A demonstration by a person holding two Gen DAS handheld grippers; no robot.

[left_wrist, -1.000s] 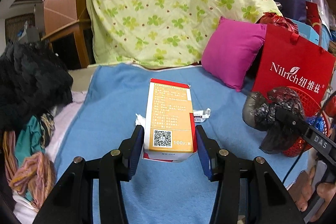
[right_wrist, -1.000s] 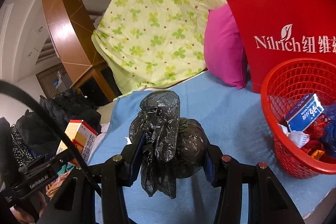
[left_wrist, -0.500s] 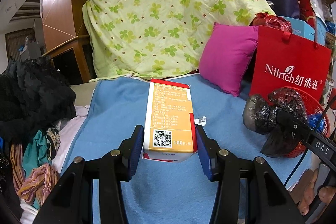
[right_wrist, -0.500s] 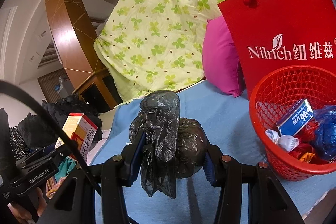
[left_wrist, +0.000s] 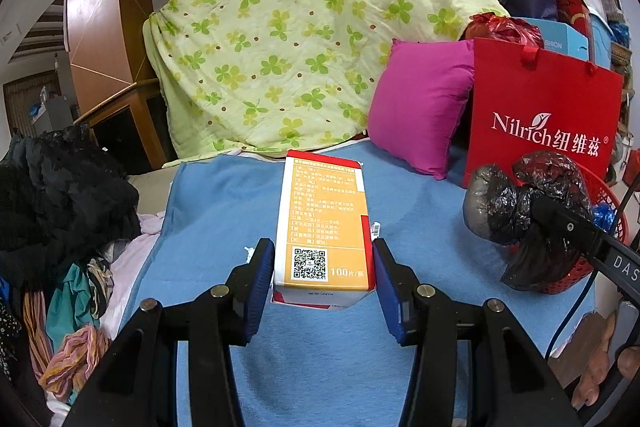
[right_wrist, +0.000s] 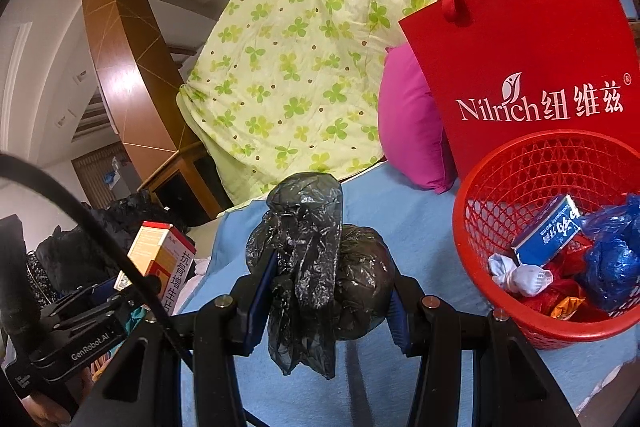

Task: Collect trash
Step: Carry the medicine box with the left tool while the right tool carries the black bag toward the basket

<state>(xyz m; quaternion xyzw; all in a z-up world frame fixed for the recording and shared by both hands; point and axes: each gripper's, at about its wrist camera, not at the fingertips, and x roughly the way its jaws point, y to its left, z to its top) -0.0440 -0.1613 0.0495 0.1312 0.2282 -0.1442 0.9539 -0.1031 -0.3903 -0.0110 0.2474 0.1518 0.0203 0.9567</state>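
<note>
My left gripper (left_wrist: pixel 323 281) was clamped on a stiff rectangular carton (left_wrist: pixel 326 223), its blue pads pressed flat against the two long sides. The box was glossy cardboard, orange on the face with a red cap band, a square code printed near the lower end, and it hung clear above the soft blue blanket (left_wrist: pixel 208 227). My right gripper (right_wrist: pixel 326 291) squeezed a crumpled black plastic bag (right_wrist: pixel 316 259), thin crinkly film knotted into a rounded lump with a loose wrinkled flap drooping below the pads. Just to its right stood the round red basket (right_wrist: pixel 516 187) of open plastic lattice, resting on the blanket and already holding a blue carton (right_wrist: pixel 548 233), a balled white sock (right_wrist: pixel 524 277) and a shiny blue bag (right_wrist: pixel 612 263). Behind the basket a smooth red paper bag (right_wrist: pixel 528 47) stood upright beside a plump magenta cushion (right_wrist: pixel 408 123), with a quilted clover-print cover (right_wrist: pixel 304 47) draped beyond.
</note>
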